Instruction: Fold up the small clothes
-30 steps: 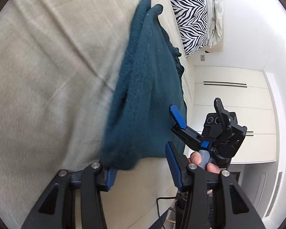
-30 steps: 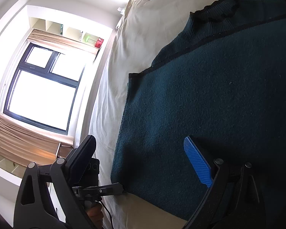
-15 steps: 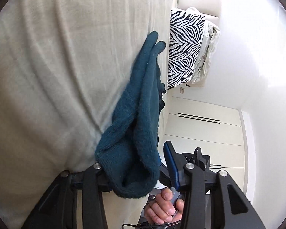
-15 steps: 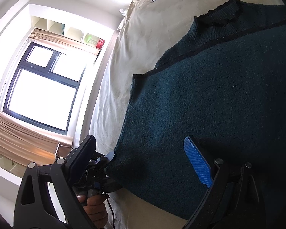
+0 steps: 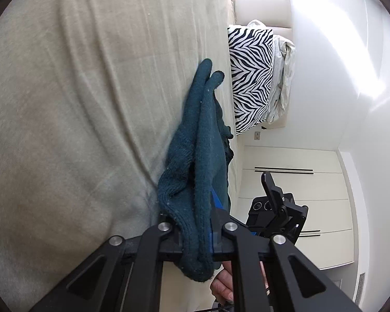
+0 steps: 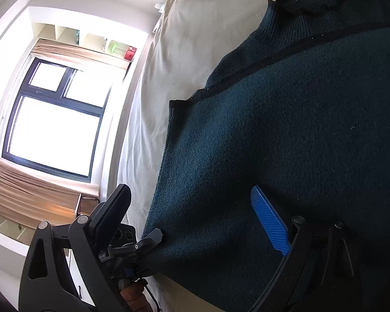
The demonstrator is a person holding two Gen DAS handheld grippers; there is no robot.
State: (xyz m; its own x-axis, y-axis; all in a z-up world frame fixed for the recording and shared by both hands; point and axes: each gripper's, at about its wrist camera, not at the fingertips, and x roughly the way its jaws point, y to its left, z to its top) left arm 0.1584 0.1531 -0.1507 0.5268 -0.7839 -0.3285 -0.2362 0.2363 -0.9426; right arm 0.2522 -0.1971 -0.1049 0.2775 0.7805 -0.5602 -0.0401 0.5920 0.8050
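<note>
Now sweater (image 5: 195, 176) pinched in left tool (image 5: 195, 234)

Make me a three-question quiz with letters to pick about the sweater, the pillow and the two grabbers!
1. Where does the dark teal knitted sweater lie?
A. on the beige bed sheet
B. on a wooden floor
C. inside a cupboard

2. What pattern is on the rectangular pillow at the head of the bed?
A. red dots
B. black and white zebra stripes
C. plain yellow

3. What is the left gripper doing?
A. open, holding nothing
B. gripping a book
C. shut on a bunched edge of the sweater

Answers:
1 A, the right wrist view shows the sweater spread flat on the sheet.
2 B, the stripes are clear in the left wrist view.
3 C, the jaws pinch the knit between them, while the right gripper has its jaws apart above the sweater.
</note>
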